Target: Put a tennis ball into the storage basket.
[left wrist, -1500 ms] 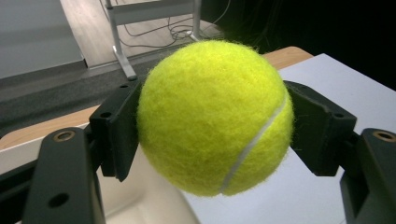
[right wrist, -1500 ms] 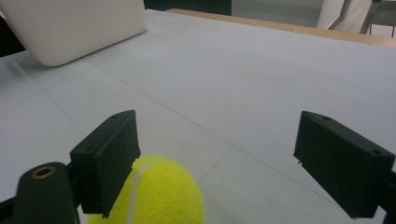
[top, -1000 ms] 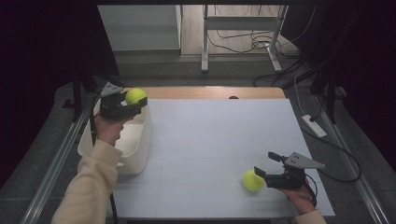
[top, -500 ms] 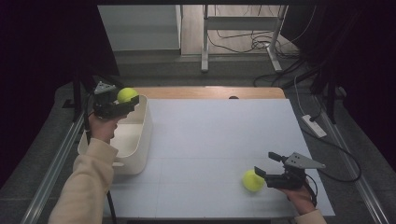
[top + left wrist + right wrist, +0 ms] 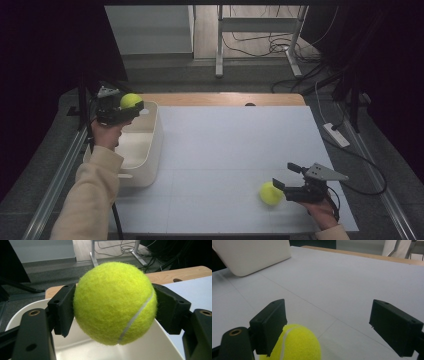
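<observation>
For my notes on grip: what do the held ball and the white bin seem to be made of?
Held ball: fuzzy yellow-green felt with a pale seam line, like a tennis ball. White bin: probably plastic, going by its smooth, matte wall and rounded corners.

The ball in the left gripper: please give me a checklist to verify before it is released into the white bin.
1. Left gripper clamps held tennis ball on both sides: ok.
2. Ball above the white bin opening: ok in the left gripper view.
3. Bin stands upright on the table: ok.
4. Bin contents: cannot tell.
5. Right gripper is far from the bin: ok.
6. Second ball rests on the table, jaws open around it: ok.
</observation>
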{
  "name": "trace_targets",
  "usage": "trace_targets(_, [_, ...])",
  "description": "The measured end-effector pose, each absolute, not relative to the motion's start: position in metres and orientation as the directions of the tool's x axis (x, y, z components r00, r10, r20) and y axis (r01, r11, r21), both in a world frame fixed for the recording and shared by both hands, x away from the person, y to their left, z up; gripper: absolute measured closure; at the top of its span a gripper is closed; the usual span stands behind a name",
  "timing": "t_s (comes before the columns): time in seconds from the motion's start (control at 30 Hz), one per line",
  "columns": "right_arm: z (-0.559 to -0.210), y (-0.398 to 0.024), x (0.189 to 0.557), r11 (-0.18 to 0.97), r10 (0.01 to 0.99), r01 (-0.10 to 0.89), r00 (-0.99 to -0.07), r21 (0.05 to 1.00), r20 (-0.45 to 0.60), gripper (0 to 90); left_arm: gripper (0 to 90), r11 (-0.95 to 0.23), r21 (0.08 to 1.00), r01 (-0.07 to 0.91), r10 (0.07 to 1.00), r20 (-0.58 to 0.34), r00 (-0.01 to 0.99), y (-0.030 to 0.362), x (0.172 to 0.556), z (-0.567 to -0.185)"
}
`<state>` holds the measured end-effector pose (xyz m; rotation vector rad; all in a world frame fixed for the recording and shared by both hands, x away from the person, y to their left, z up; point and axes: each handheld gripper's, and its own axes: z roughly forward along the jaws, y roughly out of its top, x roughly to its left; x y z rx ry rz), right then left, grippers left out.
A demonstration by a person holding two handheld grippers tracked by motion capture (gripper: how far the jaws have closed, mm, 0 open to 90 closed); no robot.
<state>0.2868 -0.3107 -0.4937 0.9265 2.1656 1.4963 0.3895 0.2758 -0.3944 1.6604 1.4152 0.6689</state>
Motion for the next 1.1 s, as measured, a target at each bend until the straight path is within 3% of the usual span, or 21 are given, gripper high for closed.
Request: trace_targets(1.1, [-0.493, -0.311, 0.286, 0.231, 0.684, 0.313, -0.726, 0.921, 0.075, 13.8, 26.0, -0.033, 0.747, 0.664, 0.987, -0.08, 0.139, 0.29, 0.401, -0.414])
